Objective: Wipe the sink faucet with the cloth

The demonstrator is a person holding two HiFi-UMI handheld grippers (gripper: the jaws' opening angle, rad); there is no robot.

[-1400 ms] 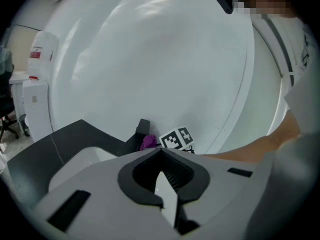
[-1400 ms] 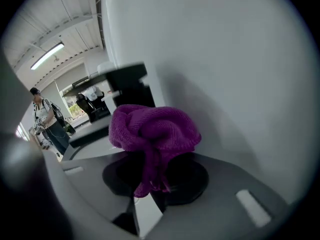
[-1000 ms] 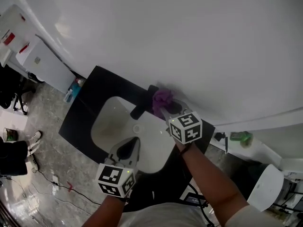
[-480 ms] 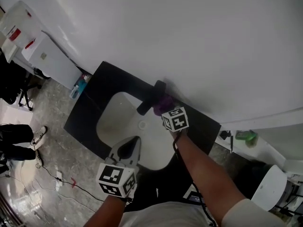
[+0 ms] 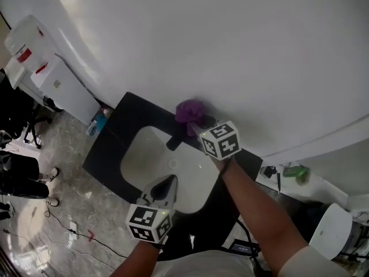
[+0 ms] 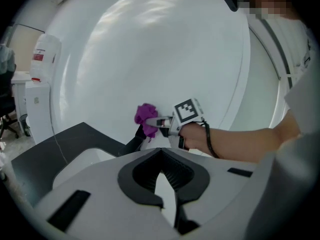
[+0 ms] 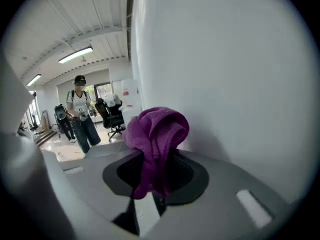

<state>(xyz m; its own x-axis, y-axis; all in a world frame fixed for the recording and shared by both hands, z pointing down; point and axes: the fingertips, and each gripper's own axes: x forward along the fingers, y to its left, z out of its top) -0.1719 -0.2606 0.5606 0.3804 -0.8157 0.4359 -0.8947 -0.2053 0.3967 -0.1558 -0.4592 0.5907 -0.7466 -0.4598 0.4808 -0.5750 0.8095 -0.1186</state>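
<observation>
Head view: black counter (image 5: 112, 137) w/ white sunken basin (image 5: 144, 154) under plain white wall (image 5: 230, 51), grey glossy floor (image 5: 57, 206) at left. R gripper (image 5: 194, 127) clamps crumpled purple cloth (image 5: 189, 111) at back end of black faucet (image 5: 173, 142), near wall. L gripper (image 5: 170, 179) is over basin, jaws together, empty.

White wall (image 5: 230, 51) fills twelve o'clock. Glossy grey floor (image 5: 52, 224) lies at eight, with a white cabinet (image 5: 64, 88) and a black office chair (image 5: 26, 117) at nine. A ceiling strip light (image 7: 75, 55) glows.
</observation>
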